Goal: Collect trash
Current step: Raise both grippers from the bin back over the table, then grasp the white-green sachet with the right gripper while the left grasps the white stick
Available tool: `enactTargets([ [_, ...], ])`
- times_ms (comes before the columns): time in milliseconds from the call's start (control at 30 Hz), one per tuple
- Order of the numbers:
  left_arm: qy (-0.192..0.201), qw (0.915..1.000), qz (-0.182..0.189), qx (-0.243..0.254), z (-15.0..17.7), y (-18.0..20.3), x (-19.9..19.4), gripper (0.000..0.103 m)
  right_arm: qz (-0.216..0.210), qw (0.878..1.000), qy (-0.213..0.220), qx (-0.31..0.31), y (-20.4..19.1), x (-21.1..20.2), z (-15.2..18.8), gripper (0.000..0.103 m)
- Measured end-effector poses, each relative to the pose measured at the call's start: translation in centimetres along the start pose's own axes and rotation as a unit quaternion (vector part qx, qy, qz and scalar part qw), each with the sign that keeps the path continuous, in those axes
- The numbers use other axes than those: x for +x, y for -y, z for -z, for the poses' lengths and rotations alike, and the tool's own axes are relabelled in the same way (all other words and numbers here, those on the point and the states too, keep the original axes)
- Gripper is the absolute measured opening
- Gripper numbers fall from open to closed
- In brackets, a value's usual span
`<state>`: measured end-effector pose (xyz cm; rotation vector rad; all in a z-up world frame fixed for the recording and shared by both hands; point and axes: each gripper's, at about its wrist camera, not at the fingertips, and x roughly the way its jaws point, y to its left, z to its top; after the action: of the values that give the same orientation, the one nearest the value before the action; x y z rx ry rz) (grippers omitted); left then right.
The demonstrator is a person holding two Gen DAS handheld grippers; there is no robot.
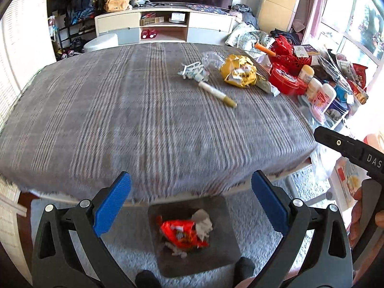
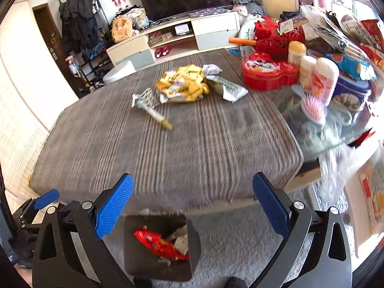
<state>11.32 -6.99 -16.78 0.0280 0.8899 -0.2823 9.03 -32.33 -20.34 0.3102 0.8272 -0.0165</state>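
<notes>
A dark square bin [image 1: 225, 252] [image 2: 194, 247] stands on the pale rug below the table's front edge, holding a red wrapper [image 1: 180, 234] [image 2: 158, 242] and crumpled paper [image 1: 202, 223]. On the grey striped cloth [image 1: 120, 120] [image 2: 192, 144] lie a crumpled gold wrapper [image 1: 238, 70] [image 2: 183, 84], a white marker pen [image 1: 217, 93] [image 2: 159, 117], a small white wrapper [image 1: 192, 70] [image 2: 144, 99], clear plastic [image 1: 211, 57] and a pale packet [image 2: 228, 87]. My left gripper [image 1: 190, 206] is open and empty above the bin. My right gripper [image 2: 193, 206] is open and empty above the bin too.
Red tins [image 1: 285, 79] [image 2: 266, 74], white bottles [image 1: 322, 94] [image 2: 321, 79], a red basket [image 1: 291, 52] and snack bags crowd the table's right end. A TV stand [image 1: 165, 25] stands behind. The right gripper's body [image 1: 352, 151] shows at right in the left wrist view.
</notes>
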Motion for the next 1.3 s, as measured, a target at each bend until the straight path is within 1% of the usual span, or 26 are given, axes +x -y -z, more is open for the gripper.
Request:
enactTargets([
  [133, -0.003, 0.9999, -0.001, 0.012, -2.6, 0.5, 3.2, 0.095, 0.005, 1.0, 0.006, 0.001, 0.4, 2.3, -3.2, 0.1],
  [300, -0.014, 0.9999, 0.003, 0.004, -5.4, 0.4, 7.2, 0.095, 0.026, 0.999, 0.021, 0.003, 1.1, 4.9, -6.4, 0.1],
  [433, -0.018, 0.9998, 0.006, -0.007, -7.8, 0.9, 10.2, 0.095, 0.031, 0.999, 0.021, 0.015, 2.9, 7.4, -8.8, 0.098],
  [533, -0.02, 0.9998, 0.007, -0.006, -9.3, 1.6, 11.9, 0.095, 0.037, 0.999, 0.023, 0.02, 4.2, 9.1, -10.2, 0.089],
  [600, -0.019, 0.9998, 0.004, 0.0, -10.4, 2.6, 13.0, 0.094, 0.039, 0.999, 0.015, 0.02, 5.0, 10.4, -11.0, 0.072],
  [633, -0.018, 0.9998, 0.0, 0.003, -10.9, 3.0, 13.5, 0.093, 0.04, 0.999, 0.013, 0.02, 5.3, 11.0, -11.3, 0.067],
  [667, -0.017, 0.9998, -0.003, 0.006, -11.3, 3.4, 14.0, 0.089, 0.043, 0.999, 0.011, 0.019, 5.5, 11.6, -11.6, 0.063],
  [733, -0.023, 0.9997, -0.01, 0.008, -12.0, 4.2, 15.4, 0.082, 0.058, 0.998, 0.008, 0.006, 5.8, 12.9, -11.8, 0.059],
  [767, -0.027, 0.9995, -0.016, 0.004, -12.3, 4.5, 16.1, 0.076, 0.063, 0.998, 0.006, -0.001, 5.7, 13.3, -11.8, 0.058],
  [867, -0.035, 0.9992, -0.017, -0.007, -12.7, 4.8, 17.5, 0.075, 0.06, 0.998, 0.002, -0.011, 5.7, 14.4, -11.7, 0.058],
  [967, -0.036, 0.9989, -0.029, -0.008, -13.0, 5.0, 18.8, 0.075, 0.059, 0.998, -0.004, -0.021, 5.5, 15.5, -11.8, 0.058],
  [1033, -0.044, 0.9986, -0.027, -0.011, -13.2, 5.1, 19.7, 0.072, 0.06, 0.998, -0.008, -0.031, 5.2, 16.2, -11.8, 0.058],
  [1067, -0.05, 0.9983, -0.027, -0.009, -13.2, 5.1, 20.3, 0.066, 0.063, 0.997, -0.009, -0.034, 5.0, 16.4, -11.9, 0.055],
  [1100, -0.047, 0.9983, -0.034, -0.005, -13.2, 5.2, 20.4, 0.063, 0.065, 0.997, -0.012, -0.039, 4.9, 16.9, -12.0, 0.047],
  [1133, -0.043, 0.9983, -0.039, 0.002, -13.3, 5.4, 20.5, 0.062, 0.065, 0.997, -0.018, -0.041, 4.9, 17.3, -12.1, 0.042],
  [1167, -0.043, 0.9981, -0.045, 0.007, -13.4, 5.5, 20.6, 0.06, 0.065, 0.997, -0.024, -0.041, 5.0, 17.7, -12.1, 0.031],
  [1200, -0.041, 0.9978, -0.05, 0.012, -13.4, 5.6, 20.7, 0.056, 0.067, 0.996, -0.03, -0.042, 5.0, 18.0, -12.1, 0.025],
  [1267, -0.037, 0.9971, -0.062, 0.022, -13.1, 5.5, 20.5, 0.05, 0.075, 0.996, -0.038, -0.044, 5.3, 18.7, -11.9, 0.019],
  [1300, -0.035, 0.9972, -0.061, 0.025, -13.0, 5.5, 20.3, 0.047, 0.073, 0.996, -0.036, -0.04, 5.5, 18.7, -11.8, 0.018],
])
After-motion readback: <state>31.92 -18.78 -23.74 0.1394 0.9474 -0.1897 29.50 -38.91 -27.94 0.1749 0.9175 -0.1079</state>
